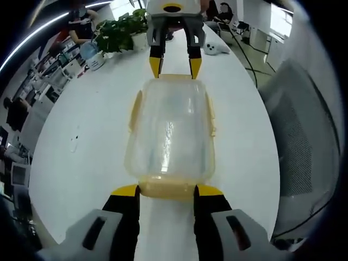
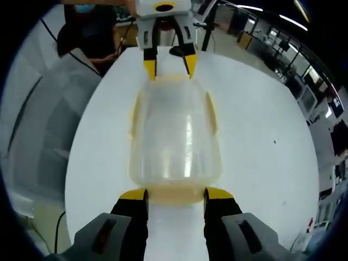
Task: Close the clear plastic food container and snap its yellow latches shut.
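I see clear rectangular plastic food container (image 1: 171, 133) with yellow latches (image 1: 134, 111) lying on white round table (image 1: 87, 141), lid on. My left gripper (image 1: 166, 190) spread at near end, tips touching end latch. My right gripper (image 2: 176, 193) likewise spread at opposite end.

Bright, even overhead light. Ceiling strip lights (image 1: 38, 35) curve along the upper left of the left gripper view; more strips (image 2: 247, 7) sit above and right of the container in the right gripper view. The white table (image 1: 87, 141) is close to washed out around the container (image 1: 171, 133), with hardly any shadow beside it. A soft vertical glare streak runs down the lid (image 2: 187, 147). Strong fisheye bending: table edges bow, and the room beyond the table goes soft and compressed.
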